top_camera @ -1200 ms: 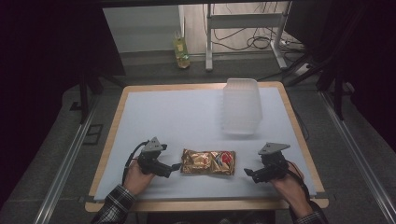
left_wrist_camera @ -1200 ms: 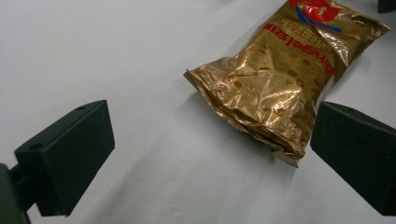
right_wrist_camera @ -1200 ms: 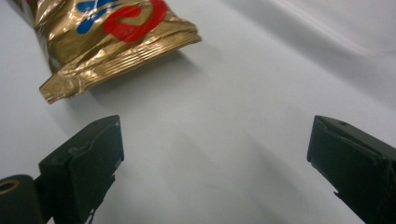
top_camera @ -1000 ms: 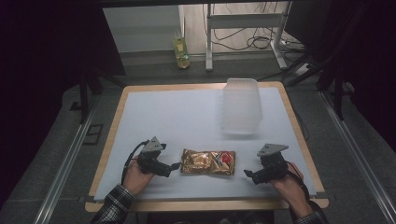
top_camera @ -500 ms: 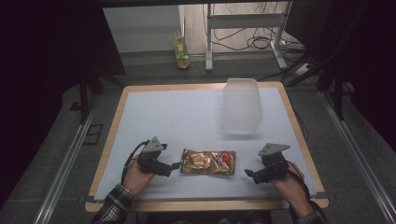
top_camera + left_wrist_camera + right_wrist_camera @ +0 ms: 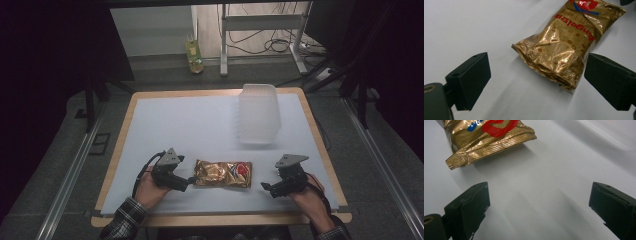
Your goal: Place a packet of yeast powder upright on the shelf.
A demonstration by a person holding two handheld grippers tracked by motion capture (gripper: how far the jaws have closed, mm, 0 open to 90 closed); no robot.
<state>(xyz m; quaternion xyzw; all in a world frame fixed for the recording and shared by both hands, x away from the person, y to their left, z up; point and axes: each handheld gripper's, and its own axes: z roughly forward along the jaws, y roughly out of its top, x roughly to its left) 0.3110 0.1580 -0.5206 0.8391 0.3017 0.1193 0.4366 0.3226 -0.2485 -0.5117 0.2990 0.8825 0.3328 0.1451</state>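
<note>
A gold snack bag [image 6: 223, 173] lies flat near the front edge of the white desk [image 6: 190, 125], between the two tongs, so either can reach an end. The left tongs [image 6: 191, 180], at the bag's 9 o'clock, have just been narrowing yet stand wide, the crimped end between the jaws, untouched (a grip looks imminent). The right tongs [image 6: 265, 186], at 3 o'clock, gape empty. A clear tub [image 6: 258, 114] waits at 1 o'clock.

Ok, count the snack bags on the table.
1. The gold snack bag lies flat near the table's front edge, between the left gripper and the right gripper.
</note>
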